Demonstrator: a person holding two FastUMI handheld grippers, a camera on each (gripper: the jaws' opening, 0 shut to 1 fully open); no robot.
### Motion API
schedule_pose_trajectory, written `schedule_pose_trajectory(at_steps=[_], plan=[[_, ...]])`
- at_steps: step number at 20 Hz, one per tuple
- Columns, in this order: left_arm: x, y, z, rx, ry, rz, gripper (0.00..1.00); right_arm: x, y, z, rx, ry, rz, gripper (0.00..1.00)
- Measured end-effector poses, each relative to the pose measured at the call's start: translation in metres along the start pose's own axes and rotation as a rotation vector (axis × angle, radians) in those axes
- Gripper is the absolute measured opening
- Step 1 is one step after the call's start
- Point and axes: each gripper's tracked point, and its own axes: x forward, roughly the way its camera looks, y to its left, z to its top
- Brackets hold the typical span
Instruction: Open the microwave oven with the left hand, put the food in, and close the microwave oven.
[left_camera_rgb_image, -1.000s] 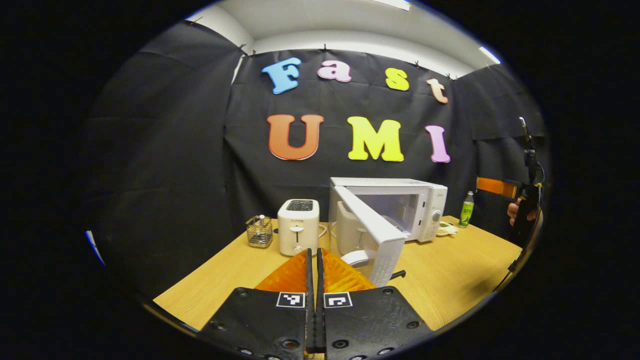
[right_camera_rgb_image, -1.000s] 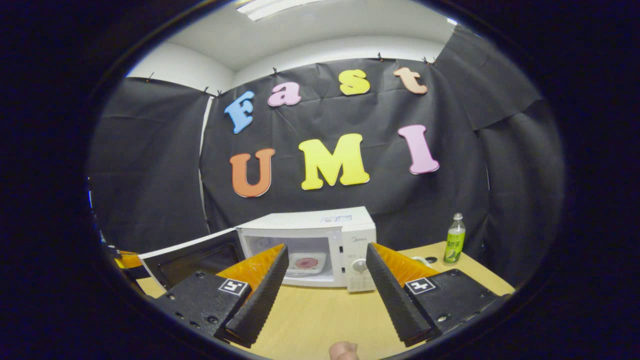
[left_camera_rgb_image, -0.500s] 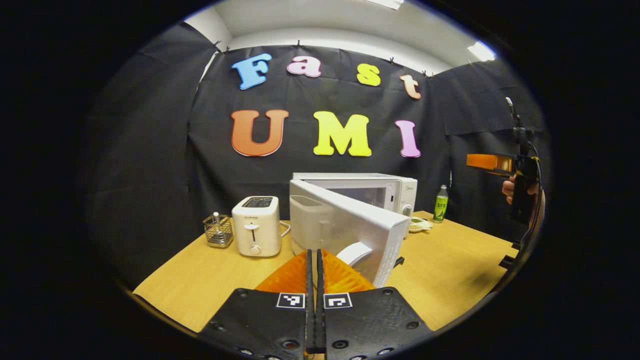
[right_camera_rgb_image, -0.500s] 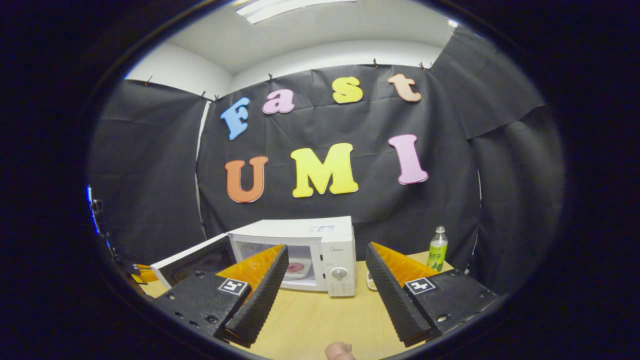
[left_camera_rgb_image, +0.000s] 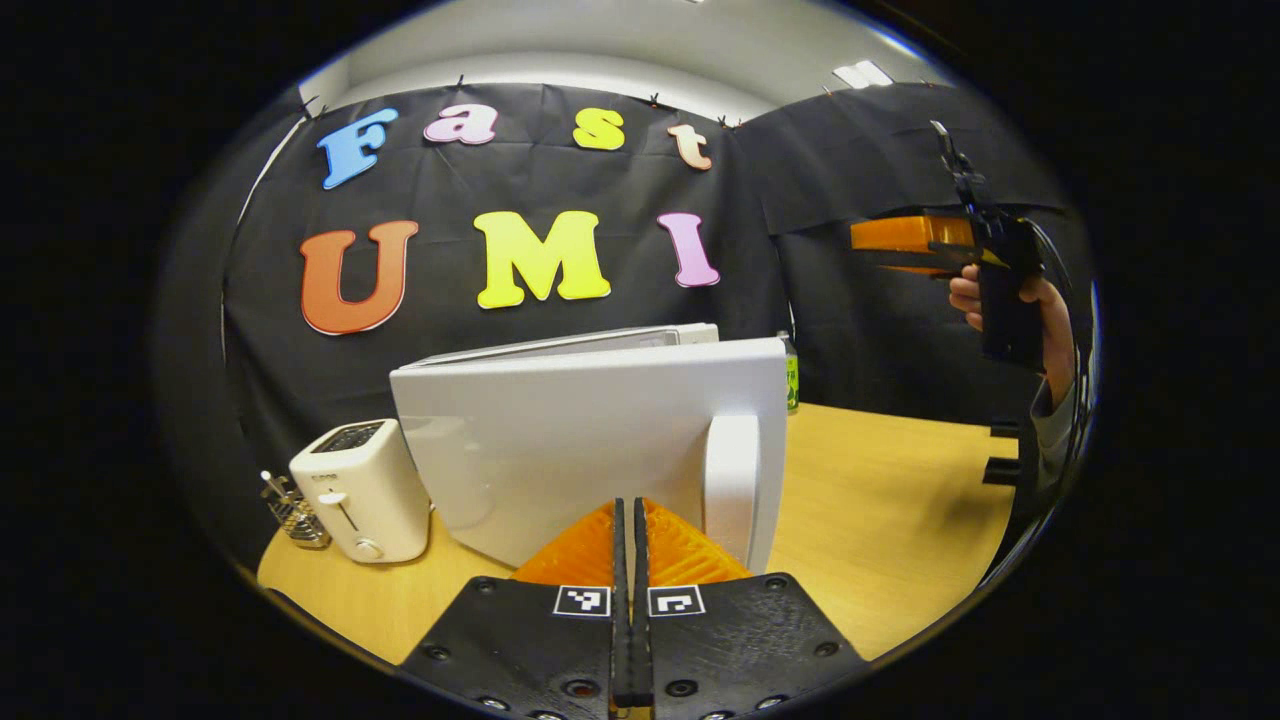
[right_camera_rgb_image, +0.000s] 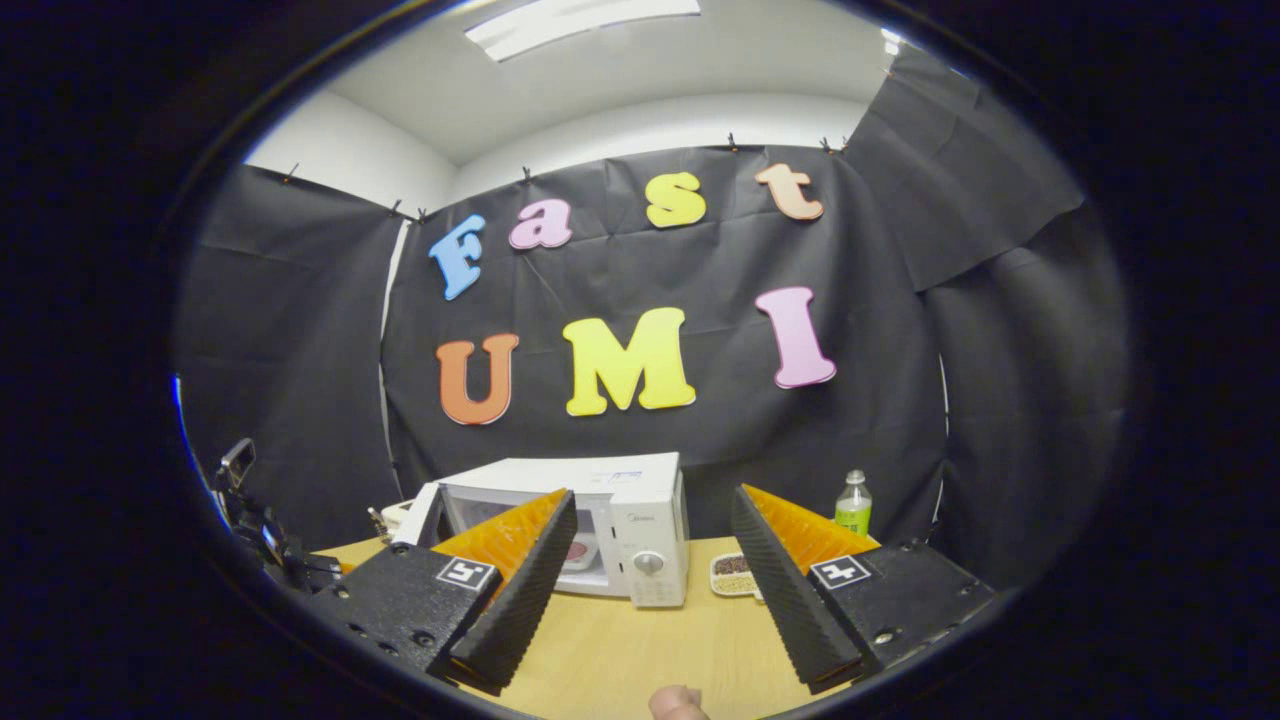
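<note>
The left gripper (left_camera_rgb_image: 624, 520), fingers pressed together and holding nothing, is pointing at the microwave door (left_camera_rgb_image: 590, 440) beside its handle (left_camera_rgb_image: 730, 480). The right gripper (right_camera_rgb_image: 645, 560), fingers spread and carrying nothing, is facing the microwave (right_camera_rgb_image: 590, 525) across the table (right_camera_rgb_image: 640, 650). The food (right_camera_rgb_image: 575, 549) is sitting inside. Only latching the part-open door looks left.

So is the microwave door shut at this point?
Not fully: the microwave door stands slightly ajar, with the plate of food visible through the gap inside the microwave. The shut left gripper is at the door.
</note>
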Motion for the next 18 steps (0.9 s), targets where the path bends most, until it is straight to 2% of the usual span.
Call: schedule_pose_trajectory(at_steps=[1,2,3,6,7,8,12,18], plan=[[0.009,-0.003,0.003,-0.036,-0.016,-0.018,0.00,0.000,-0.005,-0.001,0.005,0.003,-0.007,0.99],[0.018,-0.003,0.006,-0.057,-0.030,-0.024,0.00,-0.001,-0.009,-0.001,0.009,0.005,-0.014,0.91],[0.026,-0.005,0.007,-0.064,-0.031,-0.034,0.00,0.000,-0.014,-0.002,0.012,0.007,-0.021,0.99],[0.049,-0.014,0.002,-0.071,-0.017,-0.057,0.00,0.000,-0.023,-0.006,0.020,0.016,-0.031,0.99],[0.056,-0.016,0.002,-0.066,-0.019,-0.050,0.00,0.000,-0.027,-0.006,0.022,0.015,-0.033,0.91],[0.063,-0.018,0.003,-0.065,-0.021,-0.051,0.00,0.001,-0.031,-0.006,0.021,0.011,-0.036,0.99],[0.093,-0.027,0.005,-0.077,-0.032,-0.042,0.00,0.004,-0.040,-0.011,0.025,0.018,-0.039,0.99],[0.136,-0.026,0.007,-0.090,-0.038,0.023,0.00,0.004,-0.062,-0.012,0.020,-0.001,-0.051,0.99]])
